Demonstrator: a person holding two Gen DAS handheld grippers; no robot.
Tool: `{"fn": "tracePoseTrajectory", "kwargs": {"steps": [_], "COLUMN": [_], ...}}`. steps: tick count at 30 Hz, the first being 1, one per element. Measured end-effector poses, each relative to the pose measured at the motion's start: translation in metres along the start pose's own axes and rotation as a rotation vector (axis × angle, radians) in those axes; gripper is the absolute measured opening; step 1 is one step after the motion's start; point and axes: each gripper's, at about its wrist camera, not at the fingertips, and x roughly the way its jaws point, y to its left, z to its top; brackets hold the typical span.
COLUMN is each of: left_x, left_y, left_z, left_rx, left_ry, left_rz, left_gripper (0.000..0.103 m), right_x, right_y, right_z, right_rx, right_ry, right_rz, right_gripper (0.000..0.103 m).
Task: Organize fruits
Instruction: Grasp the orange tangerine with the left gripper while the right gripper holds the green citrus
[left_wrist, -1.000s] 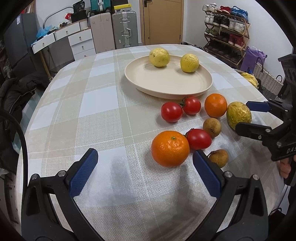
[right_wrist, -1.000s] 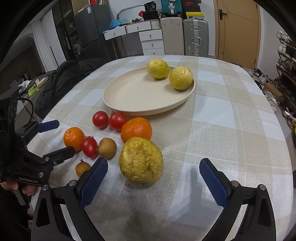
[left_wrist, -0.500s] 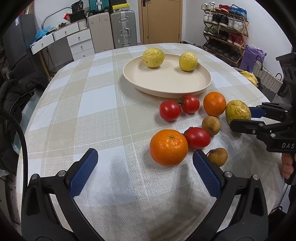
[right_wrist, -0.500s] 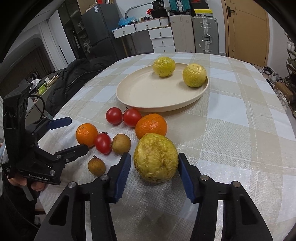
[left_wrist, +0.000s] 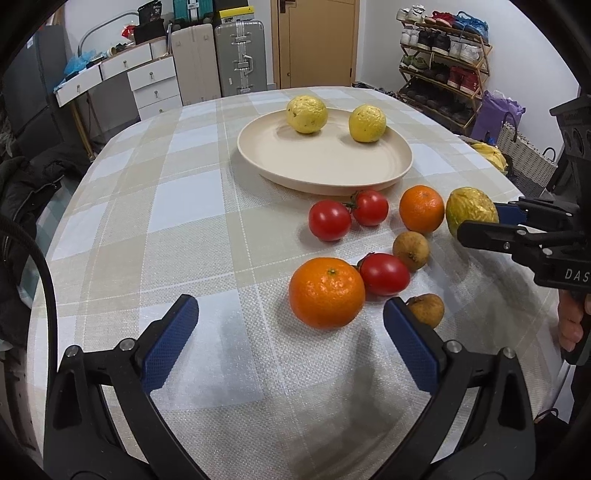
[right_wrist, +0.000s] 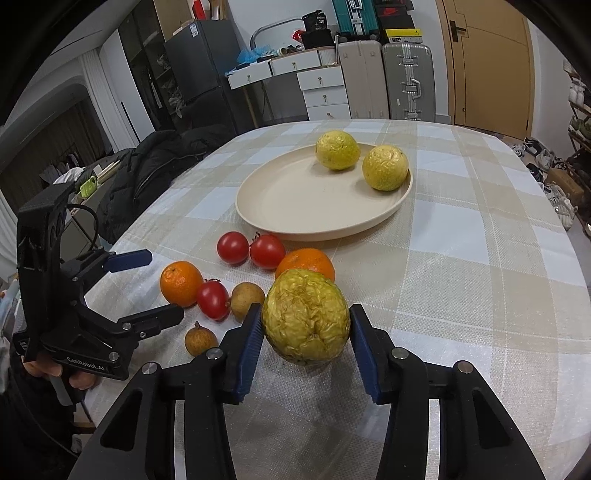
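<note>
Nearest, right wrist view: right hand-held gripper (right_wrist: 306, 345), jaws narrowed onto a wrinkled passion fruit (right_wrist: 306, 317), blue pads (right_wrist: 251, 343) pressed on both its flanks; whether the fruit sits on the bench or just above it cannot be told. Only this view shows that squeeze head-on, and the person's left hand (right_wrist: 55, 373) wrapped round the other tool's grip at the bench's near left edge.

Nearest, left wrist view: left hand-held gripper (left_wrist: 291, 341), jaws spread wide, holding nothing, hovering low over the checked cloth of the bench (left_wrist: 155, 229). Just ahead of it, a large orange (left_wrist: 327, 292) touching a tomato (left_wrist: 384, 274); a small brown fruit (left_wrist: 426, 309) lies partly behind the right pad (left_wrist: 410, 347). Only this view shows the right tool side-on, level with the cloth, its fingers reaching in from the right edge, with a few fingertips of the person's right hand (left_wrist: 570, 325) below it.

Middle ground: second brown fruit (left_wrist: 410, 250); a pair of tomatoes (left_wrist: 347, 218) touching each other; a second orange (left_wrist: 422, 209) just beside the gripped passion fruit.

Farther: cream plate (left_wrist: 317, 166) carrying two yellow fruits (left_wrist: 306, 114) at its far rim, apart from each other.

Background: suitcases (left_wrist: 240, 59), drawers (left_wrist: 155, 88), door (left_wrist: 314, 40), shoe rack (left_wrist: 443, 55) seen fully in the left view only; fridge (right_wrist: 199, 74) in the right view only.
</note>
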Motion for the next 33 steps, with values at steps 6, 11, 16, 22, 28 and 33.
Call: {"fn": "tracePoseTrajectory", "kwargs": {"steps": [6,11,16,22,28,33], "left_x": [0.001,0.003,0.004,0.003,-0.002,-0.009], "left_y": [-0.004,-0.006,-0.007,-0.008,-0.006,-0.002], "left_z": [-0.001,-0.002,-0.003,-0.003,-0.002,0.0], "left_rx": [0.009,0.006,0.001,0.0,-0.008,-0.024], "left_ry": [0.009,0.015,0.017,0.016,-0.007,-0.037], "left_rz": [-0.041,-0.084,-0.116,-0.123,-0.119,-0.117], "left_gripper": [0.068,0.054,0.039,0.039,0.039,0.039], "right_x": [-0.004,-0.005,-0.005,-0.006,-0.008,-0.01], "right_y": [-0.001,-0.001,-0.001,-0.001,-0.001,-0.002], "right_z": [0.001,0.002,0.002,0.001,0.003,0.004], "right_rx": [0.003,-0.001,-0.001,0.002,0.003,0.004], "right_ry": [-0.016,-0.018,-0.019,-0.023,-0.03,-0.042], "right_rz": [0.001,0.006,0.005,0.003,0.003,0.002], "right_gripper": [0.047,0.047,0.047,0.047,0.047,0.047]}}
